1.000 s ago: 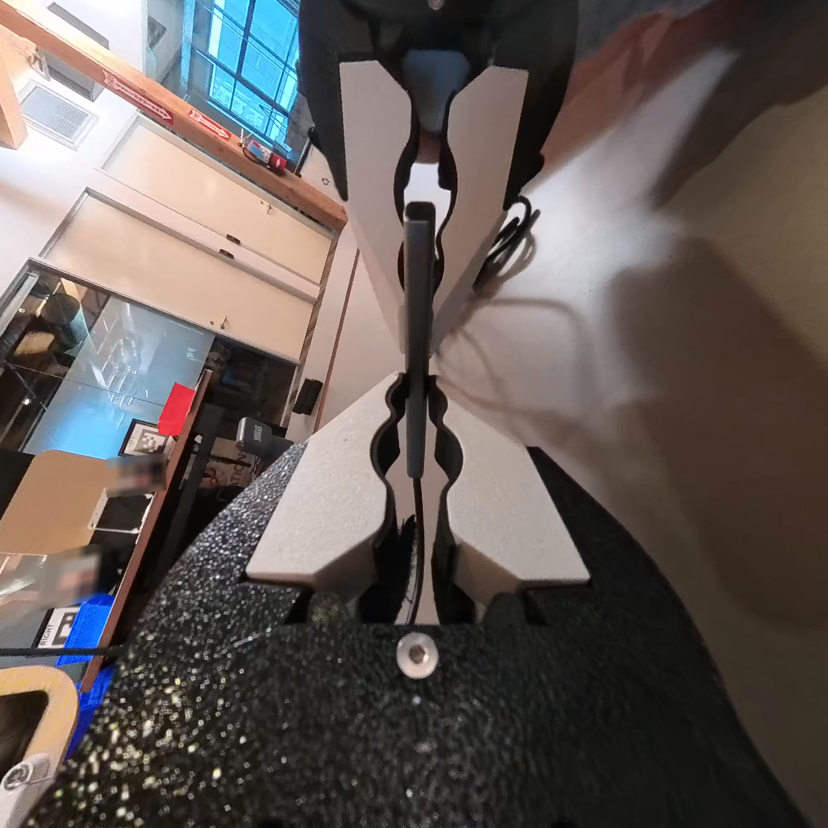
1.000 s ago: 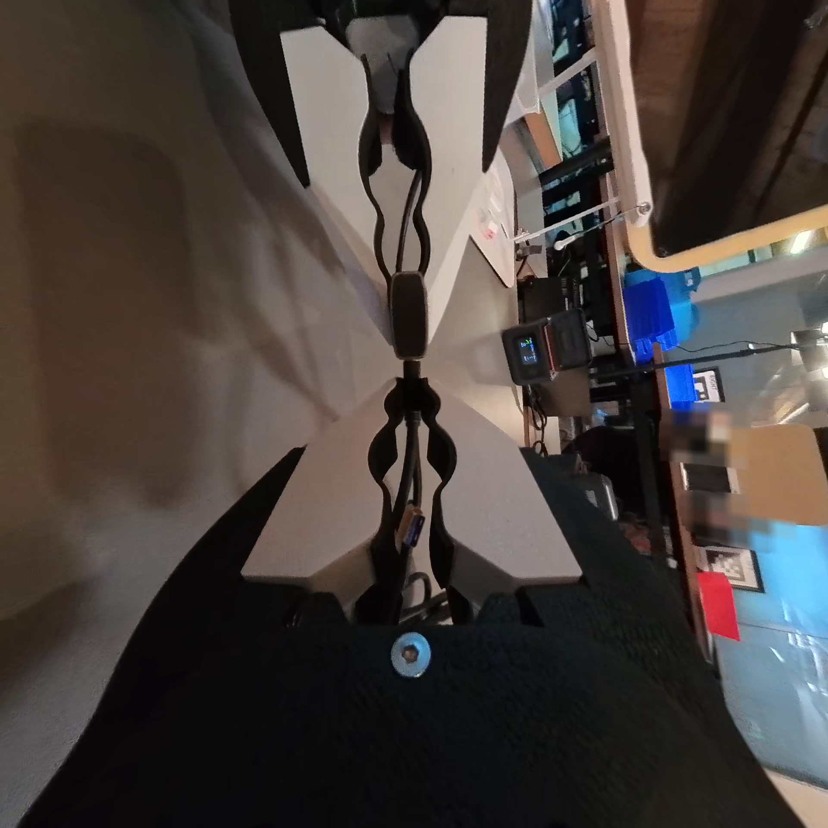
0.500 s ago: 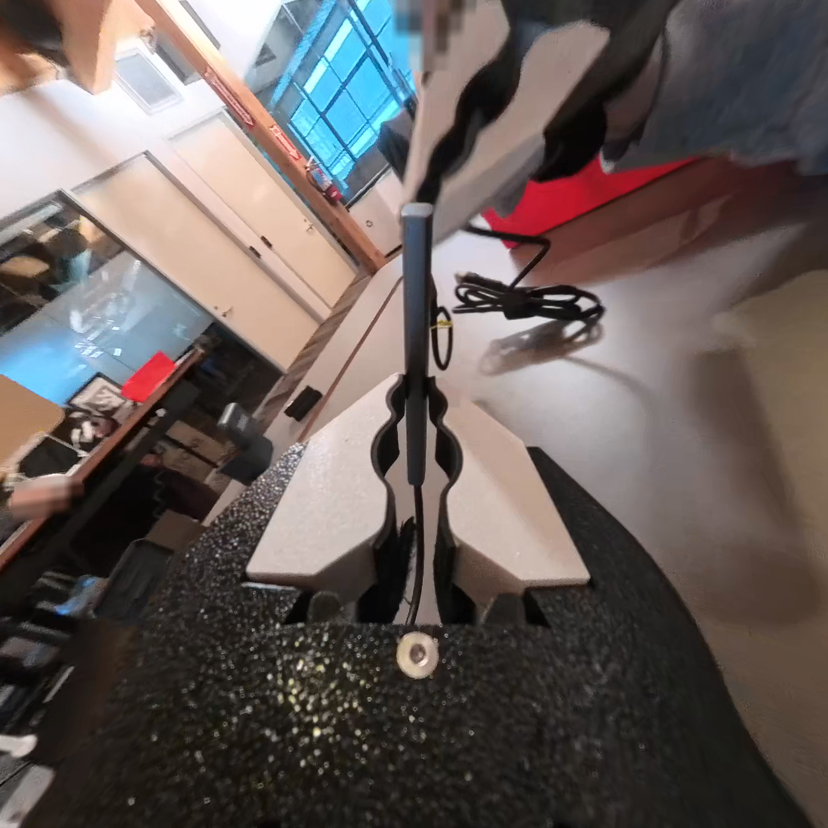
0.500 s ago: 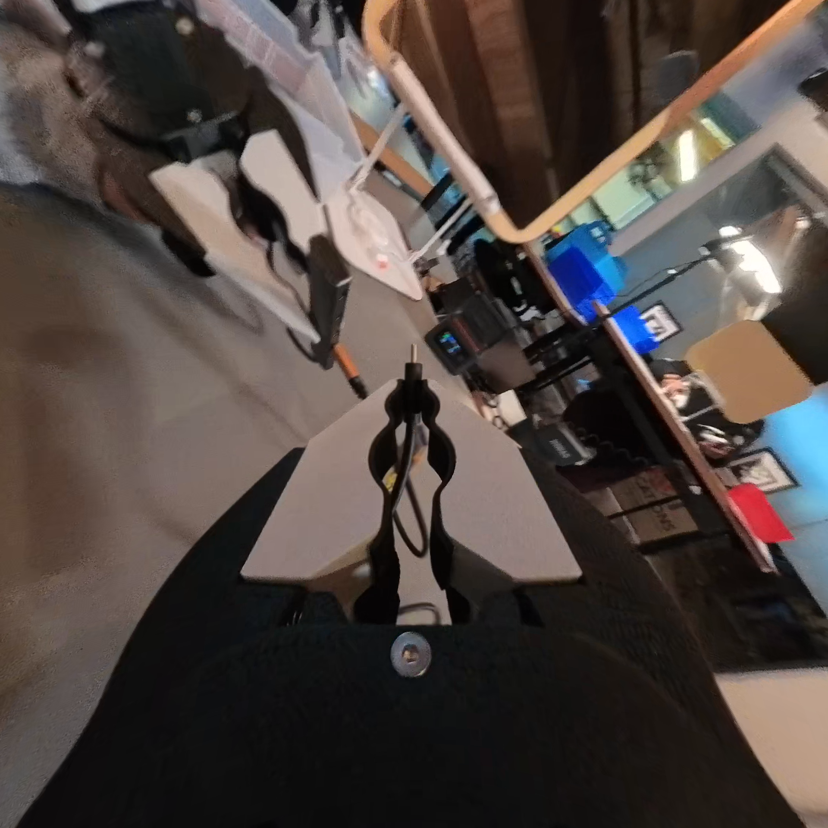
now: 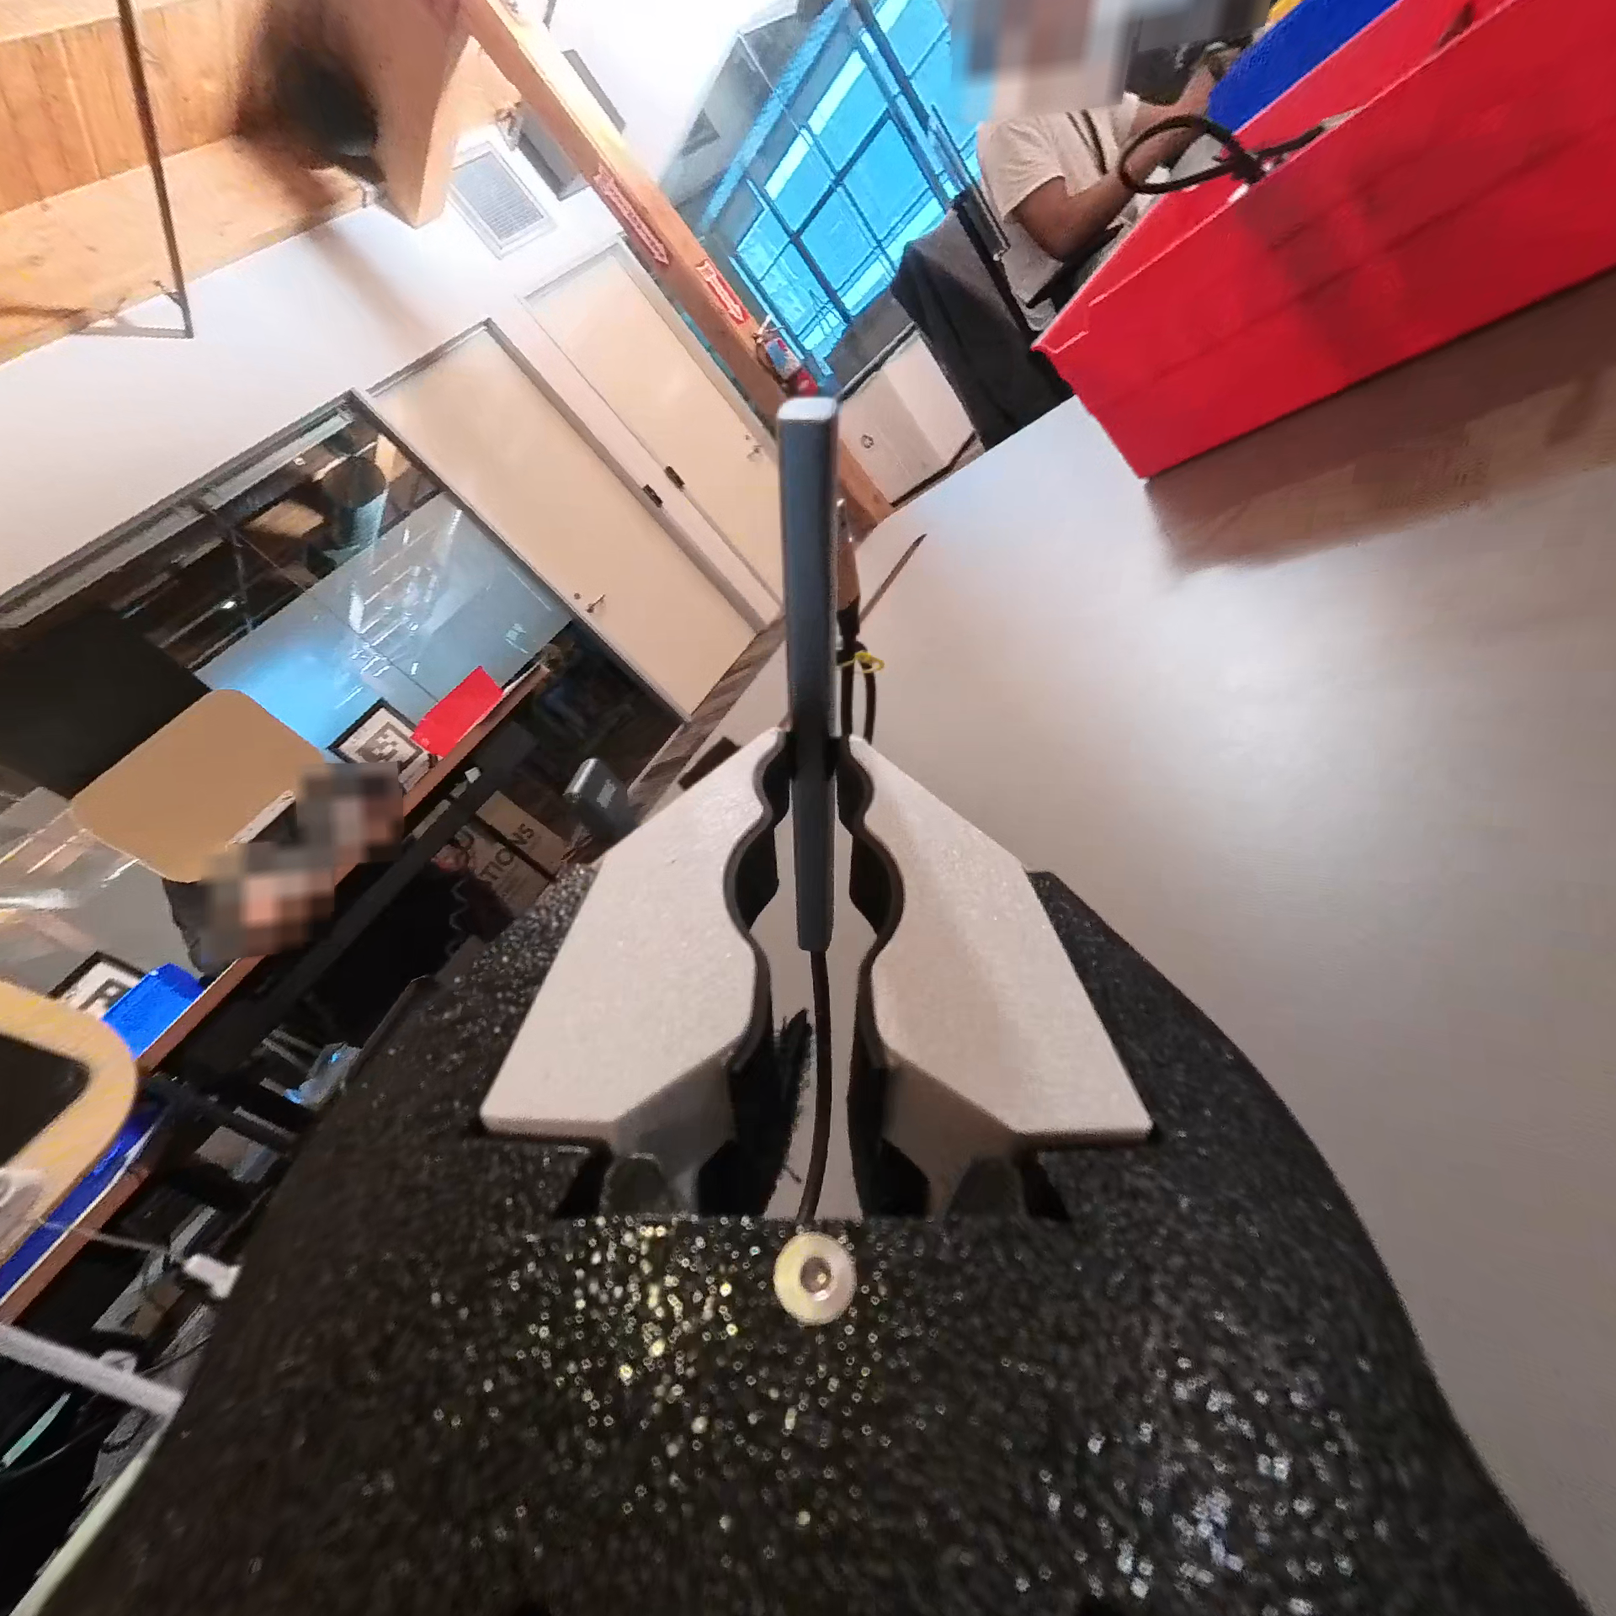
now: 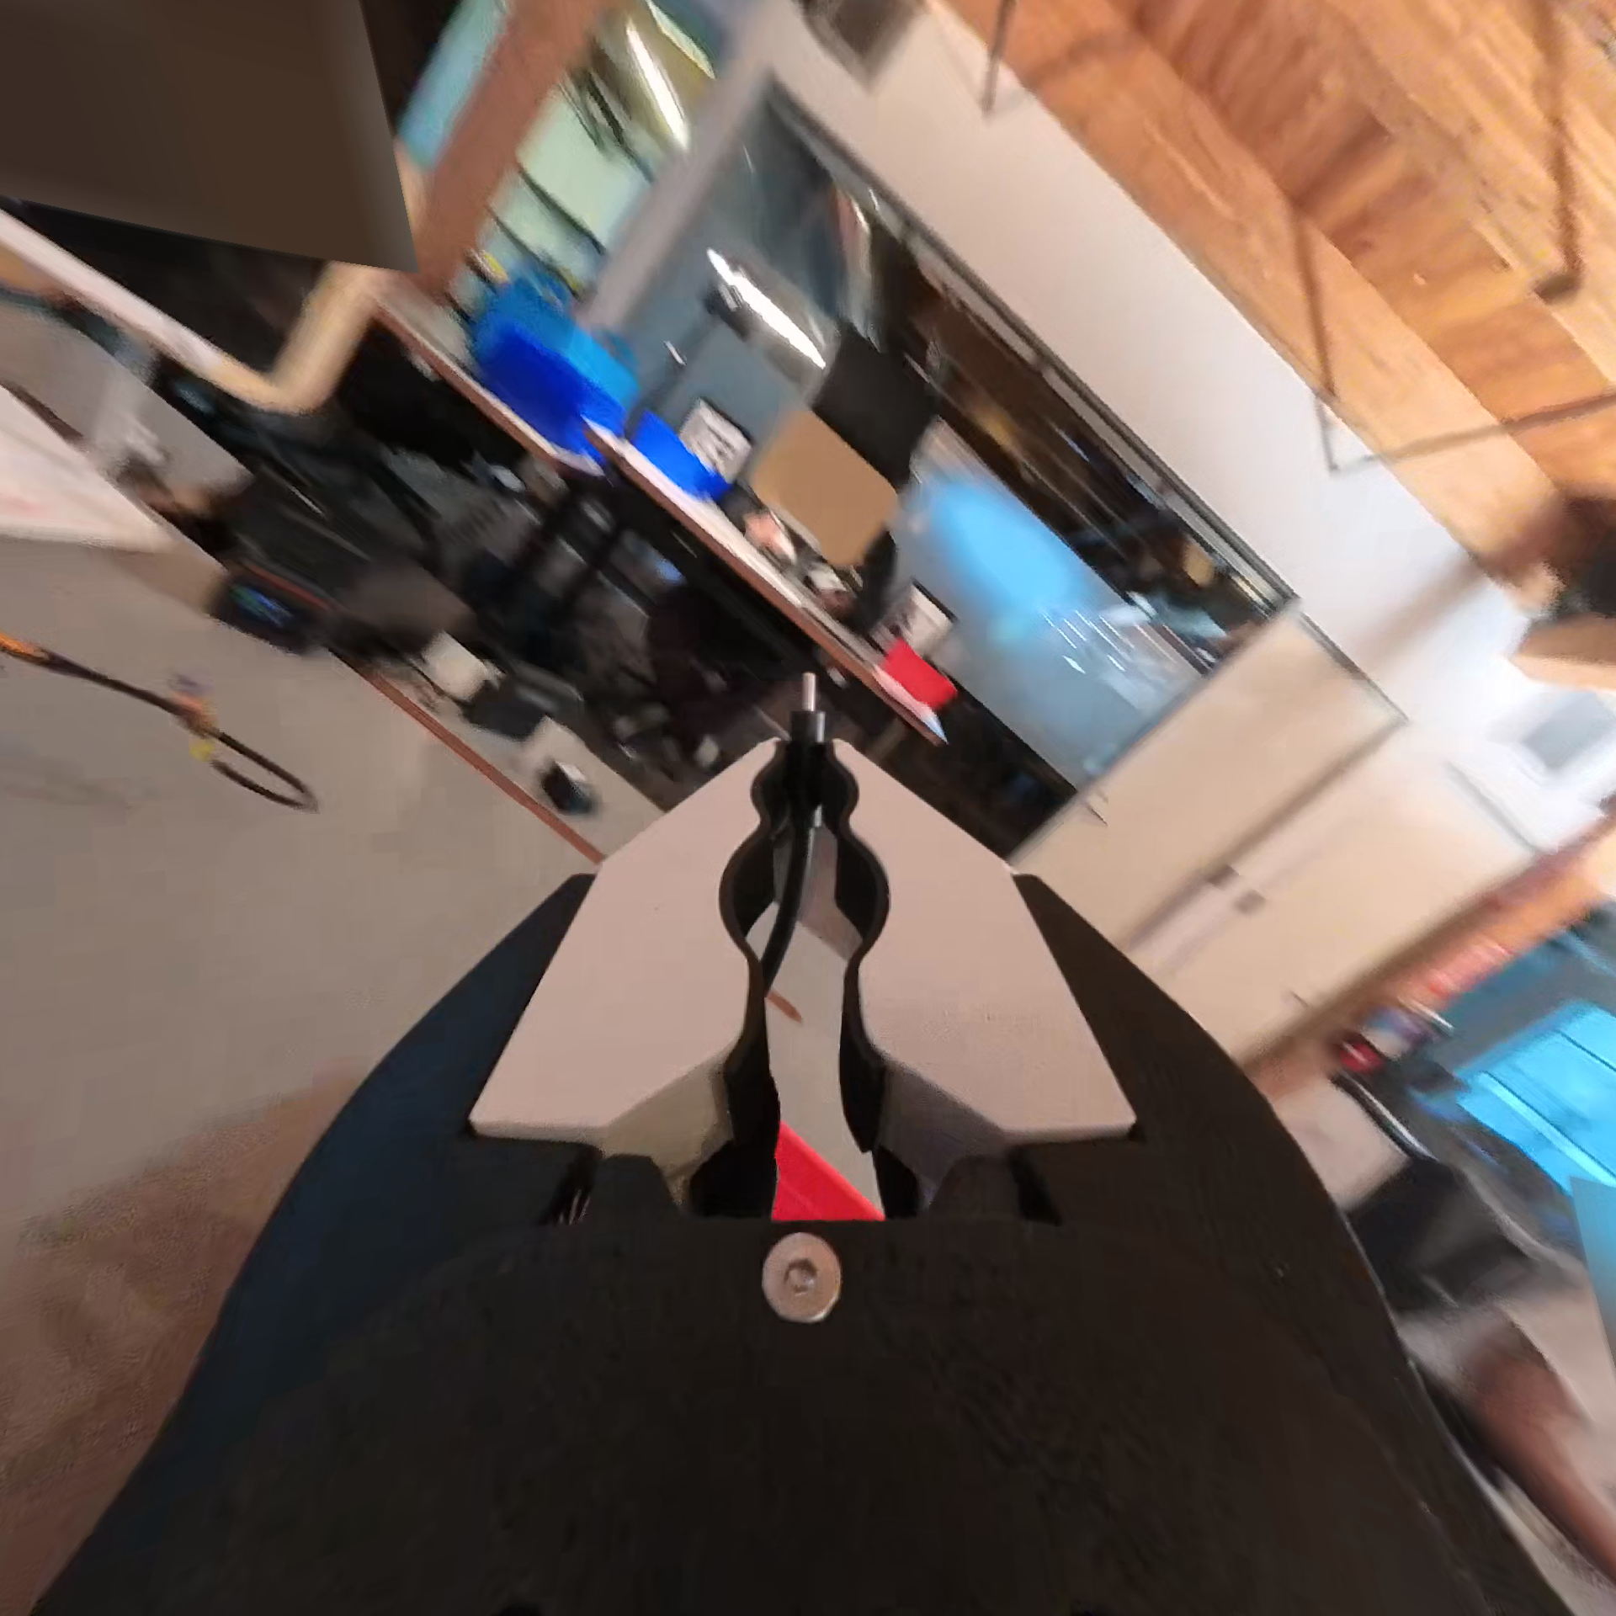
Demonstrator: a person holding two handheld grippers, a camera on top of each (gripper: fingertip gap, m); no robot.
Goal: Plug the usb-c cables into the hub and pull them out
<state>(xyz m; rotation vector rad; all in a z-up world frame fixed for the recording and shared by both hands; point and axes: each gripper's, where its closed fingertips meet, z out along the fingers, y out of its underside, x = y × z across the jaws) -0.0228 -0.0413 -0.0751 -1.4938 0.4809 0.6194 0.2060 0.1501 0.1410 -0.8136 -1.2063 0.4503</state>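
We have the hub [image 5: 809, 630] pinched edge-on between the fingertips of the left gripper [image 5: 813, 761], its thin lead trailing back between the fingers, and the right gripper [image 6: 809, 743] pressed shut on the usb-c cable [image 6: 791, 883], its metal plug poking just past the tips. The two are well apart now, so the pull-out looks done; to plug in again we should square the plug to the port before pushing. Below lies a plain grey table [image 5: 1268, 787], a red bin [image 5: 1364, 254] at its far right, more coiled cable [image 6: 236, 761] at far left, a cluttered workshop beyond.
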